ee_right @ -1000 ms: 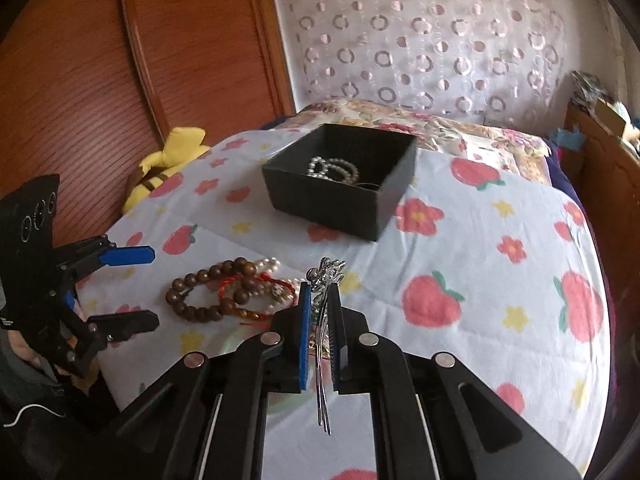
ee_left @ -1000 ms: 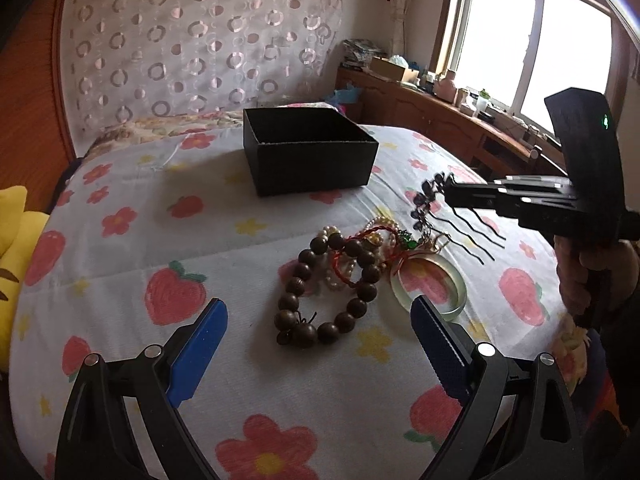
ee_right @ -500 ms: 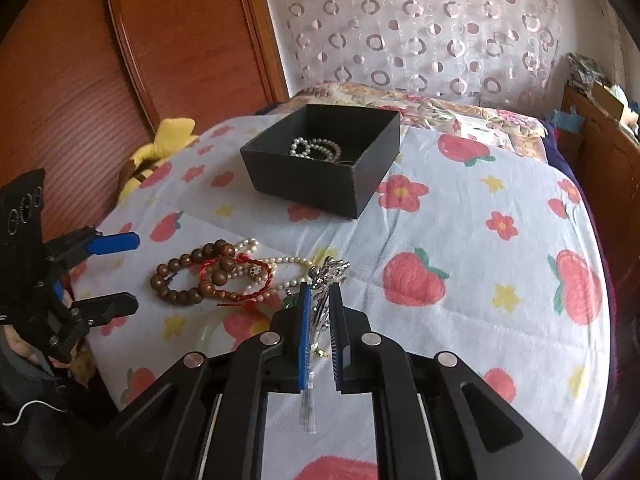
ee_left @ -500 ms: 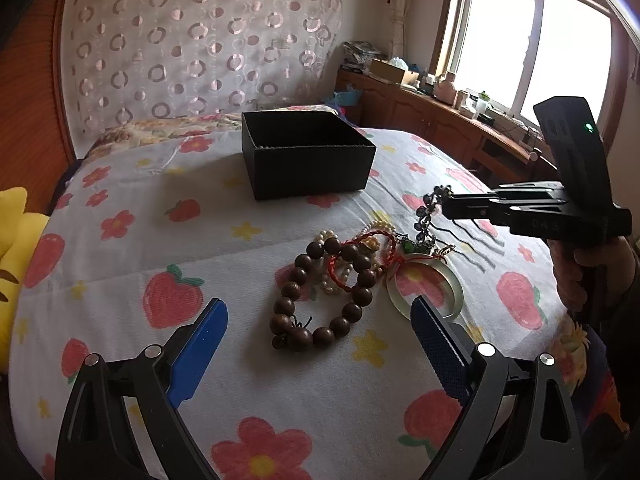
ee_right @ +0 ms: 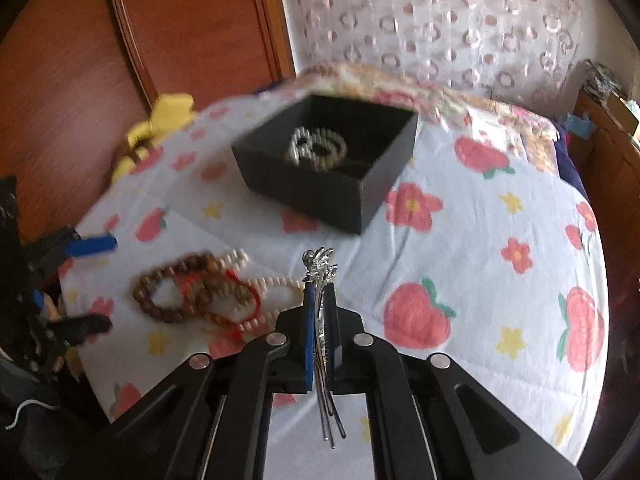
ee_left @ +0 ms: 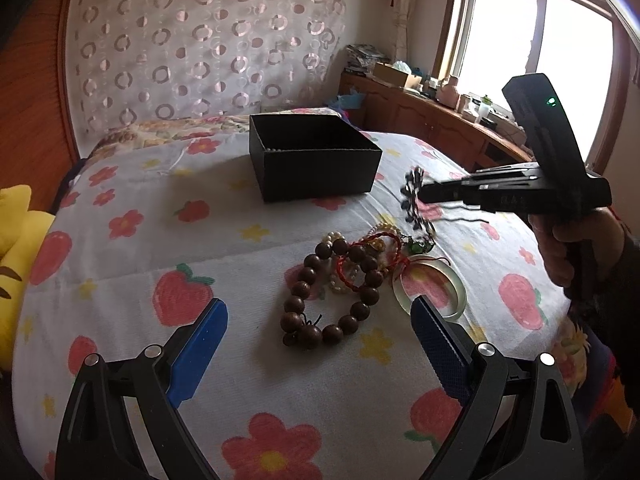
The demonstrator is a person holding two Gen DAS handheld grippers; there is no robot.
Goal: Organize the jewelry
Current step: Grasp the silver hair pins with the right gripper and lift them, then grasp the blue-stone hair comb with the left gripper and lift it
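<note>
My right gripper (ee_right: 319,292) is shut on a silver hair comb (ee_right: 320,272), held in the air above the bed, short of the black box (ee_right: 328,168); it also shows in the left wrist view (ee_left: 420,196). The box (ee_left: 316,160) holds a pearl bracelet (ee_right: 316,152). My left gripper (ee_left: 320,332) is open and empty, low over the bed just in front of a pile: a brown bead bracelet (ee_left: 328,292), a red cord bracelet (ee_left: 360,268), pearls and a pale jade bangle (ee_left: 430,284).
The bed has a white sheet with strawberries and flowers (ee_left: 180,296). A yellow plush toy (ee_left: 16,232) lies at the left edge. A wooden headboard (ee_right: 180,32) and a wooden sideboard under the window (ee_left: 432,120) border the bed.
My right gripper has lifted the hair comb off the pile and moved it up and towards the black box. My left gripper has stayed nearly still.
</note>
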